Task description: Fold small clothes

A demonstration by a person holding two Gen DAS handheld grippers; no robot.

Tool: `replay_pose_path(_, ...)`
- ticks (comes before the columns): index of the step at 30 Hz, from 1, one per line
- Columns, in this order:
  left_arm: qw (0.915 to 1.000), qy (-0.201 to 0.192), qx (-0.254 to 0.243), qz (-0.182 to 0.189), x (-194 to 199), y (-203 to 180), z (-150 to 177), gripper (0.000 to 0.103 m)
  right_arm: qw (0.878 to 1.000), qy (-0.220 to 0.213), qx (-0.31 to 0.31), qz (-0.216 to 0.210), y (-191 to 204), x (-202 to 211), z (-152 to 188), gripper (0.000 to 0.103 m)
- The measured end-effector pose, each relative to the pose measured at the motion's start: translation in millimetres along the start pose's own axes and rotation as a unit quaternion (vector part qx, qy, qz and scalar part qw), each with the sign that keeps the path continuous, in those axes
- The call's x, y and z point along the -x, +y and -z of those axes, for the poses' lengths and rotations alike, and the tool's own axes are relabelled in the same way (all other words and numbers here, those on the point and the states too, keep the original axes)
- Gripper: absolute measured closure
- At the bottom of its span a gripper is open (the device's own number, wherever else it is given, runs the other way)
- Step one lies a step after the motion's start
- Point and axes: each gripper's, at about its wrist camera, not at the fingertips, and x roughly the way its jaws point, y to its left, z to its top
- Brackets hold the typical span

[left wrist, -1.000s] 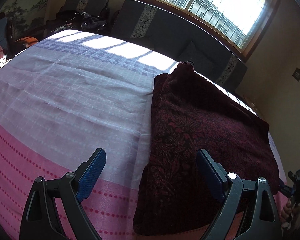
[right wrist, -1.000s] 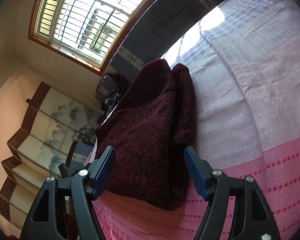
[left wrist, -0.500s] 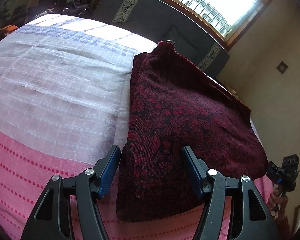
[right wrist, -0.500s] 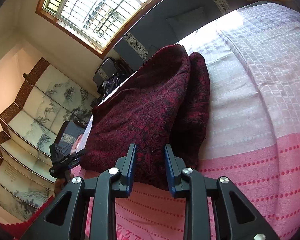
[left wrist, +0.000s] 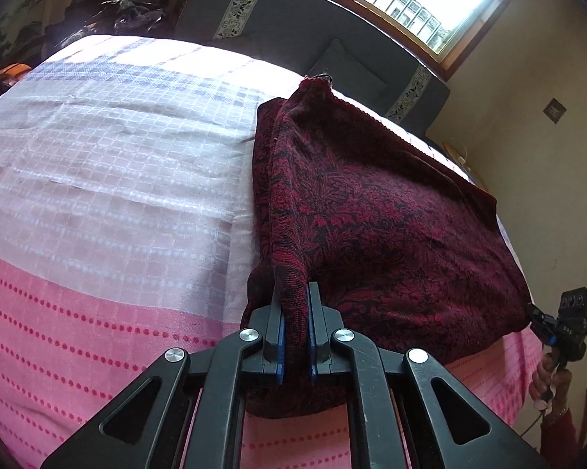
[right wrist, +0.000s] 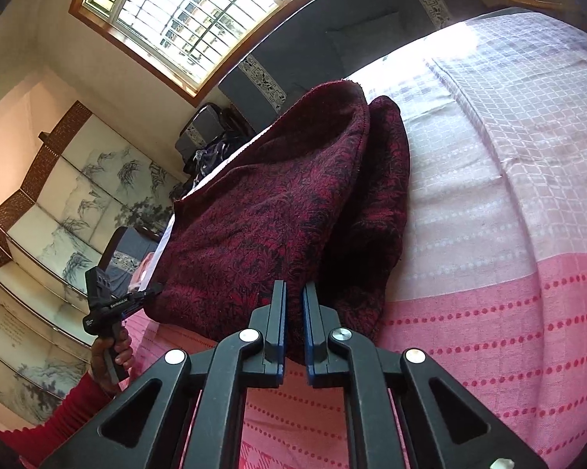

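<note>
Your left gripper (left wrist: pixel 294 297) is clamped on a pinched-up ridge of the dark red patterned garment (left wrist: pixel 371 226) at its near left corner, with the cloth squeezed between the blue pads. Your right gripper (right wrist: pixel 293 297) is clamped the same way on the garment's near right corner, its pads pressing a fold of the fabric. The garment lies folded on a bed, over a bedspread (left wrist: pixel 117 164) checked in pale lilac farther away and pink with red dots nearer you. In the left view, your right hand (left wrist: pixel 547 379) shows at the far right edge. Beyond the bed stand a dark sofa (left wrist: pixel 278 11) and a barred window (right wrist: pixel 184 11).
</note>
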Motion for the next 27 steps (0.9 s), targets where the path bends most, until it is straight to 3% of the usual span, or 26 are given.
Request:
replay_pose_path(9, 0.9995, 0.013, -0.024, -0.018, 0.4, 2.5, 19.0, 0.094, 0.999, 0.027, -0.014, 0.019, -19.4, -3.9, 10.7, 0.095)
replay_pose_path(13, 0.9953, -0.002, -0.067, -0.07, 9.5, -17.9, 17.5, 0.086, 0.998, 0.02, -0.05, 0.017, -26.8, -1.8, 8.1, 0.092)
replay_pose_path(15, 0.9896, -0.026, -0.087, -0.111, 21.8, -32.7, 13.2, 0.076, 0.998, -0.006, -0.039, 0.04, -17.4, 10.2, -0.7, 0.092)
replay_pose_path(17, 0.9864, -0.062, -0.11, -0.106, 35.6, -49.2, 8.5, 0.062, 0.997, -0.04, -0.008, 0.062, 0.0, 23.3, -11.9, 0.091)
replay_pose_path(19, 0.9824, -0.086, -0.13, -0.102, 40.2, -66.6, 1.2, 0.047, 0.997, -0.05, 0.019, 0.057, 18.0, 25.1, -29.9, 0.091)
replay_pose_path(21, 0.9817, -0.101, -0.135, -0.088, 35.1, -77.0, -10.1, 0.047, 0.996, -0.048, 0.044, 0.064, 35.0, 14.7, -52.8, 0.091)
replay_pose_path(24, 0.9888, -0.099, -0.105, -0.037, 11.0, -79.6, -36.5, 0.047, 0.993, -0.035, 0.086, 0.075, 57.6, -18.1, -89.2, 0.091)
replay_pose_path(27, 0.9924, -0.092, -0.077, -0.029, -19.0, -74.5, -65.0, 0.047, 0.993, -0.006, 0.086, 0.082, 59.0, -63.0, -123.1, 0.092)
